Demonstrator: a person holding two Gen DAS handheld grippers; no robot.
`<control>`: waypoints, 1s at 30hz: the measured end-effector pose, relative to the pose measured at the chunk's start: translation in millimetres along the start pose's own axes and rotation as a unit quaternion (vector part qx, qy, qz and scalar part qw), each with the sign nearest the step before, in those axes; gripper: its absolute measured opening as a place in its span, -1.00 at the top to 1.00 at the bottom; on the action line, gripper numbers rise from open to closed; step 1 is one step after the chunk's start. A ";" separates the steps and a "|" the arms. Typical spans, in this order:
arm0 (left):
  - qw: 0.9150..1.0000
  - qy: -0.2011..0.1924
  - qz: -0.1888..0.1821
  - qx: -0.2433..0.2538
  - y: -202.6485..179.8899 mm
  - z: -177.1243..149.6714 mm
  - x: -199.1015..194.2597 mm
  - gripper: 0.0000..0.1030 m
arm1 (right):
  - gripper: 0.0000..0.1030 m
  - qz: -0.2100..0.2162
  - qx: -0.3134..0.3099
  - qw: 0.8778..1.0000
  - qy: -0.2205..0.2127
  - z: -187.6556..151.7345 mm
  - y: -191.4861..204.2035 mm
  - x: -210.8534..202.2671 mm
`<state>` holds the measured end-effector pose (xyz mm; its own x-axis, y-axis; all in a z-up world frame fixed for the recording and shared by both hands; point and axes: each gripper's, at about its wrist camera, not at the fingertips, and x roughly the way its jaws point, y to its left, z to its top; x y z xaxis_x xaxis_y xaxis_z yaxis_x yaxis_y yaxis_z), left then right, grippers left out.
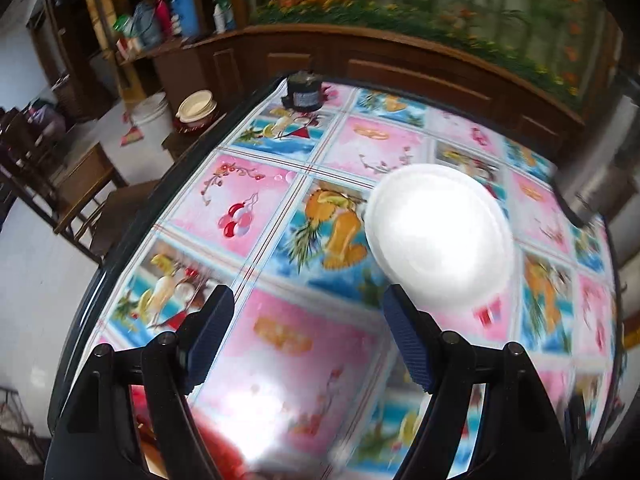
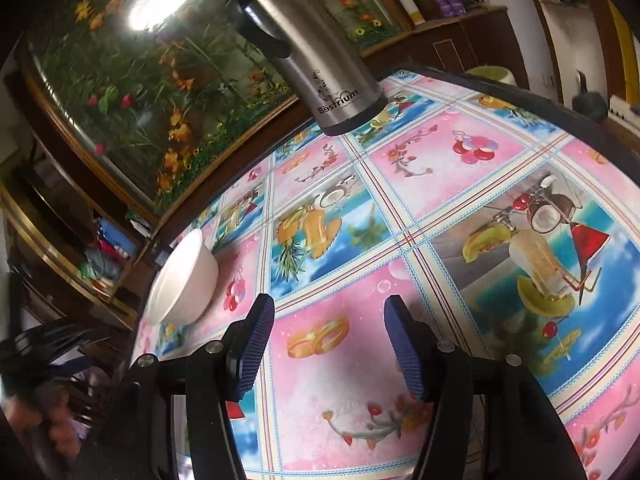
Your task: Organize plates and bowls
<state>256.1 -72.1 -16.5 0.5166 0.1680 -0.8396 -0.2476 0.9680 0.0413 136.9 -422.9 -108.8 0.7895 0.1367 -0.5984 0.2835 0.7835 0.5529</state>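
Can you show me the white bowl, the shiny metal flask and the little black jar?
White round bowl (image 2: 182, 280): right wrist view, outer side wall.
Shiny steel flask (image 2: 316, 56): right wrist view, body.
Small black jar (image 1: 303, 94): left wrist view, front.

We see the left gripper (image 1: 308, 340) over the patterned tablecloth (image 1: 280, 208), jaws apart with nothing between them. A white bowl (image 1: 440, 236) sits just beyond its right finger. A small dark jar (image 1: 303, 91) stands at the far table edge.

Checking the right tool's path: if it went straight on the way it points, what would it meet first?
Probably just the tablecloth. The right tool is empty, with the white bowl left of its line and the steel flask farther back.
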 end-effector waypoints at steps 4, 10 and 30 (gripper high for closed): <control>0.999 0.037 0.000 -0.031 -9.3 18.1 37.1 -0.49 | -0.17 0.014 0.009 1.000 0.006 3.9 -0.7 2.4; 0.996 0.054 -0.030 -0.067 -21.7 31.1 68.6 -0.49 | -0.17 0.023 0.005 1.000 0.019 4.5 3.9 8.7; 0.992 0.070 -0.079 0.068 -51.8 -114.1 4.6 0.69 | -0.14 0.104 0.021 0.994 0.029 10.9 2.9 0.8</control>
<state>177.8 -142.7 -84.3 0.4189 -0.0062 -0.9080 -0.0542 0.9980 -0.0318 144.4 -427.1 -101.3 0.8014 0.3277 -0.5004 0.1416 0.7089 0.6910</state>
